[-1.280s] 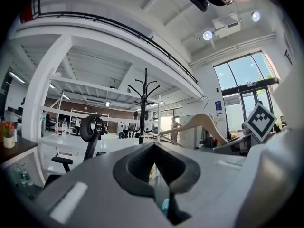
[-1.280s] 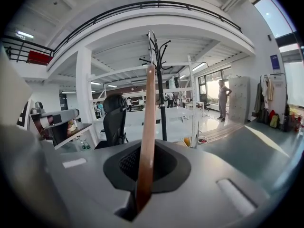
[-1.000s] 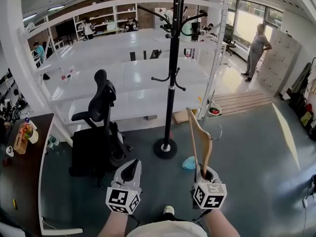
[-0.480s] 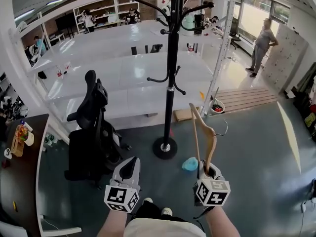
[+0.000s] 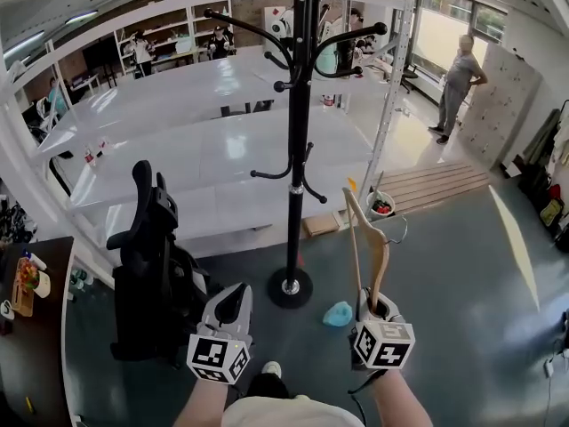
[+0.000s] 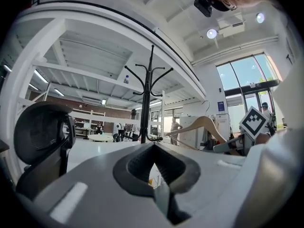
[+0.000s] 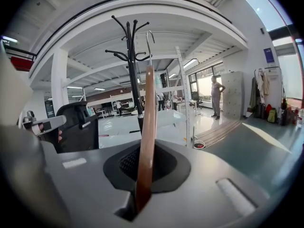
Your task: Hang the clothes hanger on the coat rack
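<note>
A pale wooden hanger (image 5: 367, 243) with a thin metal hook (image 7: 150, 36) is held upright by one arm end in the right gripper (image 5: 377, 313), whose jaws are clamped on the wood. It is seen near the black coat rack (image 5: 296, 149), well apart from the right edge of the dark desk (image 5: 40, 327). Only in the left gripper view is the left gripper (image 6: 159, 194) shown pressed together with nothing in it. A grey-green floor (image 5: 462, 283) and a black office chair (image 5: 151, 256) are shown.
</note>
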`<control>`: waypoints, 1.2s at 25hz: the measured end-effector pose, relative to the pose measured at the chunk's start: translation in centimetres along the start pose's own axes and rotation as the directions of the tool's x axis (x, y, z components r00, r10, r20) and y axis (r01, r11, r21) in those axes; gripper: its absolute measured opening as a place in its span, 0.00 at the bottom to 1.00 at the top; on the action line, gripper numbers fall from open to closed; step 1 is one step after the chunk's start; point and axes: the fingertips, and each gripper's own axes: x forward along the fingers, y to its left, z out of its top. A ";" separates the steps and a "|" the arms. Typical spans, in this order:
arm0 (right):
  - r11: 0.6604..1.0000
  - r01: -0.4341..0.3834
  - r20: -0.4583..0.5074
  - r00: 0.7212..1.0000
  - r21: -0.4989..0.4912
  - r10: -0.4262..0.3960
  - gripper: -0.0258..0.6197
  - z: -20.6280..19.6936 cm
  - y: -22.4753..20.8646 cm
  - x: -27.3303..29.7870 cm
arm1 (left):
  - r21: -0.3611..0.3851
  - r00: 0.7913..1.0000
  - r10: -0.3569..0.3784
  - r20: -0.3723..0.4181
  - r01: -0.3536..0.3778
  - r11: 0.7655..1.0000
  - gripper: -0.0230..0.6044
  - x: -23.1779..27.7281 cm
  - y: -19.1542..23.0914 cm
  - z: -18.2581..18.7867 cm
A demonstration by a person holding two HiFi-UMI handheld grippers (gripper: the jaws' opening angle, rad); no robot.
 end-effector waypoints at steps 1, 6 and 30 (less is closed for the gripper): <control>1.000 0.002 0.007 1.000 -0.008 -0.002 0.08 0.7 -0.1 0.7 | 0.011 1.000 -0.006 0.001 0.006 1.000 0.04 0.6 0.3 0.2; 0.997 0.023 0.049 0.999 -0.079 -0.019 0.08 5.7 -0.3 4.3 | 0.056 0.999 -0.033 0.014 0.032 0.998 0.04 3.2 1.8 1.0; 0.959 0.026 0.049 0.999 -0.282 -0.012 0.08 24.1 1.8 21.6 | 0.031 0.998 -0.050 -0.024 0.051 0.998 0.04 9.6 8.4 -0.2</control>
